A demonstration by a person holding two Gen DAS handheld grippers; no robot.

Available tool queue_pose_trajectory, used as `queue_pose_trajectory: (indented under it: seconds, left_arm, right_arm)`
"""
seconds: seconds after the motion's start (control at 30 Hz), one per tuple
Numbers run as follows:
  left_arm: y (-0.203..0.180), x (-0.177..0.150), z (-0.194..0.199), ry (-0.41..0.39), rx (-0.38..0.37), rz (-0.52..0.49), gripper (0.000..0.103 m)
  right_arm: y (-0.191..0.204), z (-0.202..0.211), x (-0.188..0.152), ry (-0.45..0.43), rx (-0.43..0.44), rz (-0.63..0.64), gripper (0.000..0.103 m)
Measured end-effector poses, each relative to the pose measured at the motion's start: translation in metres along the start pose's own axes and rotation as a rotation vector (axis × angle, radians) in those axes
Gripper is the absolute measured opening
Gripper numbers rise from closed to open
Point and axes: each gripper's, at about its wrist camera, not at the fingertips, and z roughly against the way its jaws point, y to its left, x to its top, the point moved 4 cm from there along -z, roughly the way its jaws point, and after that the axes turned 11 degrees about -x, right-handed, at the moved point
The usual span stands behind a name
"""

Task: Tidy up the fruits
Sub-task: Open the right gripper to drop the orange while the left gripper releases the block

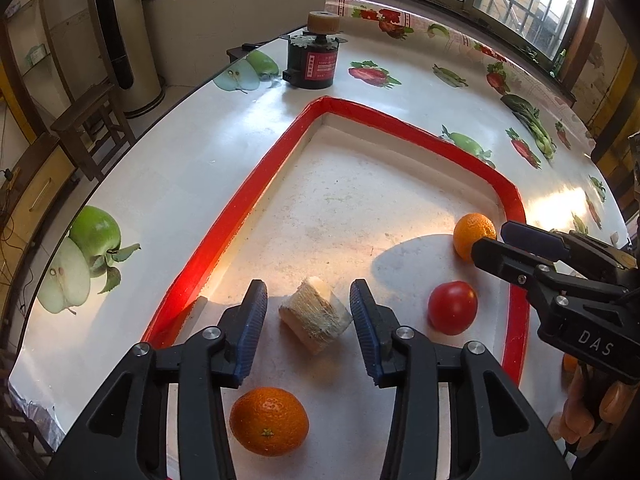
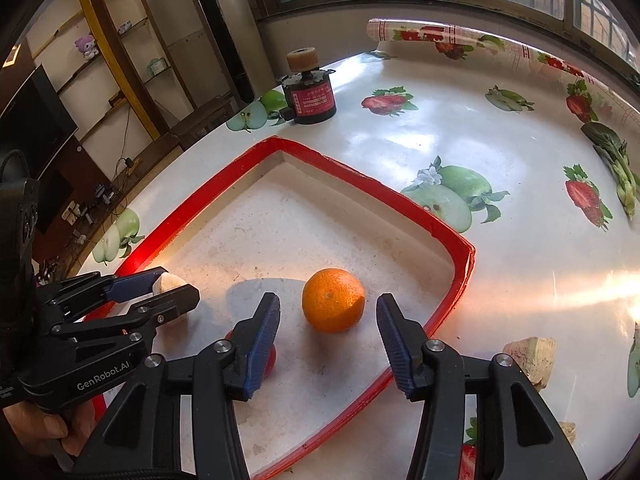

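Note:
A white tray with a red rim (image 1: pixel 256 184) lies on the table and also shows in the right wrist view (image 2: pixel 448 232). In it lie a near orange (image 1: pixel 269 421), a pale cut chunk (image 1: pixel 316 314), a red tomato (image 1: pixel 453 307) and a far orange (image 1: pixel 472 234). My left gripper (image 1: pixel 308 308) is open around the pale chunk without touching it. My right gripper (image 2: pixel 328 312) is open around the far orange (image 2: pixel 333 300). The tomato (image 2: pixel 272 358) is mostly hidden behind its left finger. The left gripper (image 2: pixel 176 286) appears at the left with the chunk between its fingers.
A black and red motor (image 1: pixel 314 62) with a tan roller on top stands at the table's far edge. Two more pale chunks (image 2: pixel 532 354) lie on the fruit-print tablecloth right of the tray. A wooden stool (image 1: pixel 94 128) stands beside the table.

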Motion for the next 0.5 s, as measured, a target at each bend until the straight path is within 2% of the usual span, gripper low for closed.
queue_pose_trajectory:
  seconds: [0.2,0.27,0.33,0.5]
  left_arm:
    - [0.003,-0.005,0.005,-0.003,0.002,0.010,0.043]
    - [0.003,-0.007,0.008,-0.008,0.000,0.013,0.046]
    - [0.002,-0.008,0.013,-0.020,-0.001,0.013,0.055]
    - [-0.005,-0.010,0.023,-0.043,-0.008,0.003,0.055]
  right_arm:
    - [0.000,0.014,-0.005,-0.018,0.005,-0.002,0.053]
    - [0.000,0.019,-0.007,-0.022,0.002,-0.002,0.053]
    - [-0.001,0.024,-0.010,-0.026,0.003,-0.005,0.053]
    - [-0.007,0.042,-0.018,-0.049,0.000,-0.020,0.053]
